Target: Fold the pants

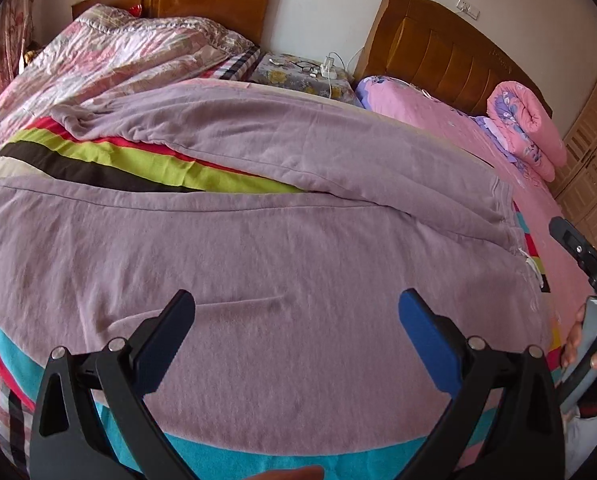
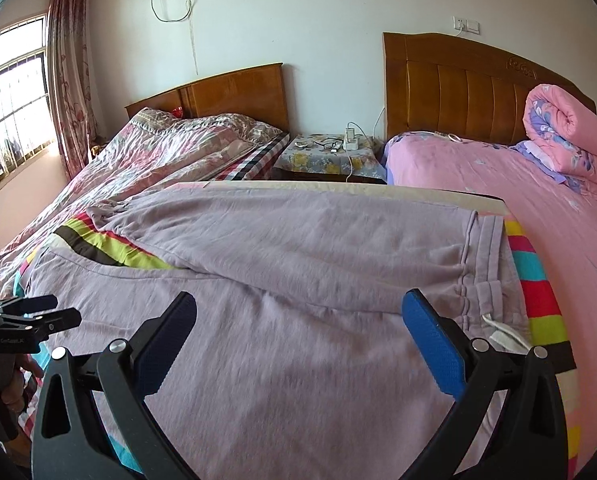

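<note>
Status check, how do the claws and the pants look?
Left claw open, right claw open, both over fabric. Purple pants spread flat, legs apart, unfolded. Nothing in the way.

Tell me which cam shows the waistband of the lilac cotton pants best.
Right wrist: the gathered waistband and white drawstring sit close, beside the right gripper. Left wrist shows the waistband only stretched at the right edge.

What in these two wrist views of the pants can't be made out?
- Pants, near edge: left wrist view, hidden behind the open left gripper.
- Waistband drawstring: right wrist view, partly behind the open right gripper.
- Far leg's cuff: bunched, shape unclear.
- Nightstand items: too small.
</note>
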{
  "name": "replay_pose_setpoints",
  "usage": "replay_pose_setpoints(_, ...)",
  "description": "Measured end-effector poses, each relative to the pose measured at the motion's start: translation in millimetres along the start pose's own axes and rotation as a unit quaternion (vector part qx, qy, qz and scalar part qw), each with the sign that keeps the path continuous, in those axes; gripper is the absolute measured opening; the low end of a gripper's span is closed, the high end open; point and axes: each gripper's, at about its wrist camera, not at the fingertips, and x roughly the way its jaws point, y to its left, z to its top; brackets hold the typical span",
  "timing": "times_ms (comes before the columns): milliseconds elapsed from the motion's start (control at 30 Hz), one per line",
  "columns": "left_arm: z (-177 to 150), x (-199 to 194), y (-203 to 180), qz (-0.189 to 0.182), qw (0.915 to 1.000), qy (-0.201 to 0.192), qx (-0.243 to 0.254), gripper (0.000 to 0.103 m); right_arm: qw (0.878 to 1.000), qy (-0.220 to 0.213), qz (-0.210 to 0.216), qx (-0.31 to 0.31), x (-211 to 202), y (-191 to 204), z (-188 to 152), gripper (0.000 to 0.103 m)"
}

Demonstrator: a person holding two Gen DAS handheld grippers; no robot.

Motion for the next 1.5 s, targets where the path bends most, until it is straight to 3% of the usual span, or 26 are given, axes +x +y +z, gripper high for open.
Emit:
replay_pose_setpoints(67, 17.7, 13.3, 9.3, -0.059, 0.9980, 0.017, -0.017, 0.102, 1.000, 0.003, 0.023, -0.013, 38.2, -15.5, 30.2, 0.099)
replay_pose_setpoints(133, 33.1, 18.1, 17.9, -0.112, 0.9927, 0.002, -0.045, 0.102, 0.997, 0.039, 0.037, -0.051, 94.1, -21.5, 53.7, 0.099)
replay_pose_setpoints(200, 48.0, 14.5, 25.9, -0.153, 0.9840, -0.056, -0.071, 0.101, 0.989, 0.089, 0.077, -0.093, 154.1, -22.3, 67.6, 0.099)
replay_pose_setpoints(267, 58.8, 9.8, 31.2, -0.171, 0.9738, -0.128, -0.078, 0.102, 0.978, 0.133, 0.091, -0.132, 208.6, -20.8, 77.8, 0.099)
replay_pose_setpoints(300, 62.5, 11.7, 33.8, -0.172, 0.9706, -0.146, -0.083, 0.102, 0.972, 0.148, 0.098, -0.156, 230.5, -18.7, 82.2, 0.098)
replay_pose_setpoints(367, 70.4, 20.4, 37.8, -0.172, 0.9694, -0.144, -0.100, 0.102, 0.962, 0.157, 0.112, -0.195, 263.0, -14.2, 91.8, 0.091)
replay_pose_setpoints(400, 72.3, 27.7, 39.6, -0.170, 0.9712, -0.131, -0.103, 0.102, 0.957, 0.164, 0.126, -0.204, 278.0, -13.6, 97.3, 0.085)
replay_pose_setpoints(467, 75.0, 41.9, 41.0, -0.155, 0.9774, -0.106, -0.097, 0.102, 0.947, 0.180, 0.145, -0.221, 303.7, -11.4, 104.1, 0.084)
replay_pose_setpoints(533, 74.1, 55.0, 45.9, -0.119, 0.9837, -0.100, -0.091, 0.102, 0.935, 0.200, 0.170, -0.239, 321.6, -11.7, 104.1, 0.079)
replay_pose_setpoints(633, 78.0, 63.9, 55.2, -0.104, 0.9863, -0.090, -0.092, 0.102, 0.924, 0.241, 0.189, -0.228, 343.0, -18.9, 99.1, 0.070)
replay_pose_setpoints(667, 78.8, 66.0, 59.6, -0.103, 0.9863, -0.087, -0.095, 0.102, 0.924, 0.232, 0.195, -0.233, 340.4, -20.1, 98.3, 0.067)
replay_pose_setpoints(700, 81.4, 65.9, 61.1, -0.099, 0.9868, -0.088, -0.094, 0.101, 0.923, 0.231, 0.195, -0.236, 336.0, -20.5, 98.1, 0.046)
replay_pose_setpoints(733, 82.2, 63.6, 63.7, -0.090, 0.9876, -0.092, -0.090, 0.097, 0.927, 0.225, 0.181, -0.240, 329.3, -19.5, 98.3, 0.018)
replay_pose_setpoints(767, 82.6, 58.4, 63.6, -0.081, 0.9884, -0.097, -0.085, 0.084, 0.932, 0.204, 0.174, -0.245, 315.5, -16.5, 98.8, 0.014)
replay_pose_setpoints(833, 83.1, 53.8, 64.9, -0.041, 0.9913, -0.097, -0.079, 0.068, 0.936, 0.167, 0.163, -0.264, 277.7, -4.1, 97.2, 0.011)
replay_pose_setpoints(967, 77.1, 30.1, 76.0, -0.046, 0.9875, -0.116, -0.096, 0.067, 0.932, 0.088, 0.146, -0.319, 163.0, 38.3, 70.6, 0.010)
replay_pose_setpoints(1033, 68.2, 10.9, 81.1, -0.053, 0.9835, -0.135, -0.108, 0.069, 0.929, 0.056, 0.141, -0.339, 102.5, 60.1, 41.9, 0.009)
replay_pose_setpoints(1067, 62.2, 1.7, 84.4, -0.059, 0.9818, -0.140, -0.113, 0.069, 0.932, 0.050, 0.143, -0.329, 78.2, 66.9, 25.7, 0.009)
replay_pose_setpoints(1133, 48.7, -10.3, 87.4, -0.060, 0.9813, -0.141, -0.116, 0.073, 0.947, 0.055, 0.150, -0.280, 48.3, 72.0, -11.0, 0.010)
replay_pose_setpoints(1200, 33.2, -13.6, 88.9, -0.051, 0.9834, -0.132, -0.113, 0.077, 0.955, 0.097, 0.151, -0.235, 46.9, 70.9, -52.1, 0.014)
replay_pose_setpoints(1300, 13.9, -1.6, 89.4, -0.034, 0.9897, -0.092, -0.105, 0.085, 0.972, 0.133, 0.136, -0.134, 42.7, 53.6, -91.2, 0.049)
replay_pose_setpoints(1400, 1.0, 10.6, 88.2, -0.033, 0.9925, -0.051, -0.106, 0.086, 0.988, 0.096, 0.121, -0.011, 8.6, 23.7, -97.6, 0.054)
replay_pose_setpoints(1500, 5.1, 20.0, 79.1, -0.061, 0.9912, -0.031, -0.113, 0.086, 0.989, 0.059, 0.083, 0.109, -18.6, -19.7, -101.0, 0.059)
